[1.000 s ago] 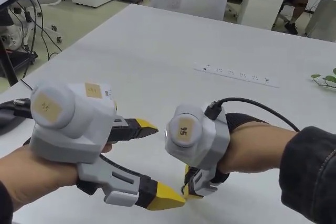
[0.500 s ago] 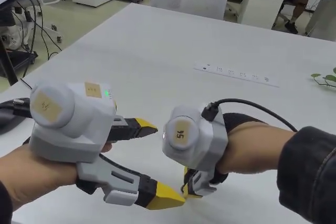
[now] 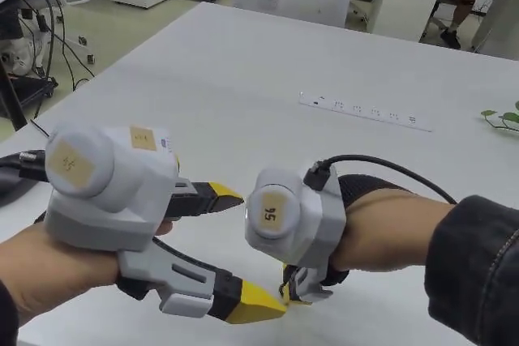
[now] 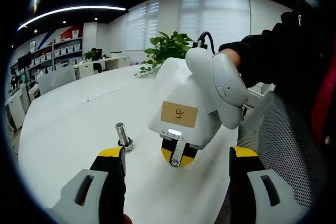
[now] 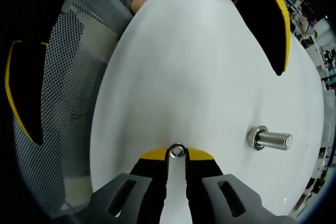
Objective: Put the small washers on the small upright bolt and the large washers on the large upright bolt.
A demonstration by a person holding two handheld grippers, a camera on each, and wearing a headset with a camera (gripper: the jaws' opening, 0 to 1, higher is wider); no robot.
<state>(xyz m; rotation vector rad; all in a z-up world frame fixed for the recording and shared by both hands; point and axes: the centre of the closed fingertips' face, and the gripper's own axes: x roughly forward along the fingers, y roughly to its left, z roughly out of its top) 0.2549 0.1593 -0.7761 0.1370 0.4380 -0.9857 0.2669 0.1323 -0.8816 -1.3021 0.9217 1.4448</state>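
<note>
I am pinching a small washer (image 5: 177,151) in my right gripper (image 5: 177,156), jaws almost shut on it, and the upright bolt (image 5: 270,140) is standing close by, on its far side I think, while my left gripper (image 3: 250,253) is gaping wide, holding nothing

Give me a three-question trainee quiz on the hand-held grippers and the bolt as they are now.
1. True or false: the left hand-held gripper is shut on a washer.
2. What does the right hand-held gripper pinch at its tips? A) a washer B) a nut C) a screwdriver
3. In one word: how does the bolt stand on the table?
Key: 1 false, its jaws are wide apart; 2 A; 3 upright.
</note>
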